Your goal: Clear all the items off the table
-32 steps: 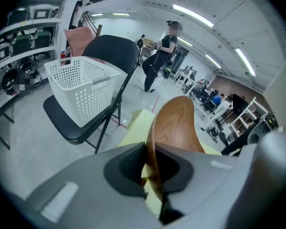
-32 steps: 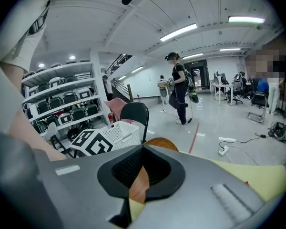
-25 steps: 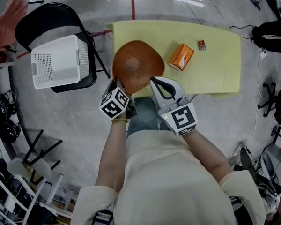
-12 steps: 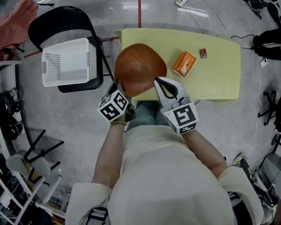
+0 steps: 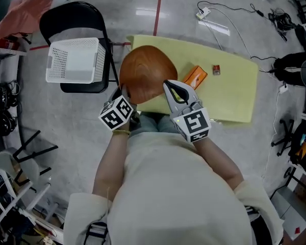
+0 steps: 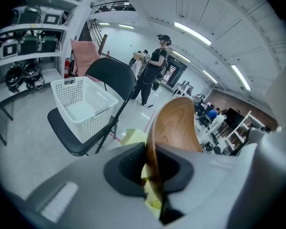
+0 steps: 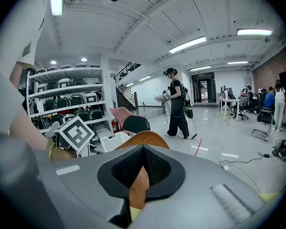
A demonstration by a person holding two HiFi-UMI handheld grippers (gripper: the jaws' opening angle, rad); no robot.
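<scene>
- The yellow counter [image 5: 229, 86] is the biggest thing here. Two small items remain on it toward its far side, and the bowl hangs over its near left corner.
- A black folding chair [image 5: 71, 14] stands just off the counter's left edge. If it gets bumped during the carry, whatever is on its seat goes with it.
- A white basket [image 5: 74, 60] sits empty on the chair seat, and I take it as where things are meant to go. It looks barely wider than the bowl. The bowl could catch on the basket's rim, or shove the light basket off the seat.
- The wooden bowl [image 5: 145, 75] is the task's thing in hand. It is tipped up on edge and looks clear of the counter.
- The left gripper [image 6: 152, 175] has its jaws clamped narrow on the bowl's near left rim.
- The right gripper [image 7: 138, 185] has its jaws shut on the near right rim.
- Both grips are thin pinches on smooth wood. If one hand swings faster than the other, the rim could twist out and the bowl would drop.
- An orange box [image 5: 194, 76] lies just beside the bowl's right edge. A careless swing might sweep it toward the counter's far edge.
- A small red object [image 5: 216, 69], too small to identify, lies near the box.
</scene>
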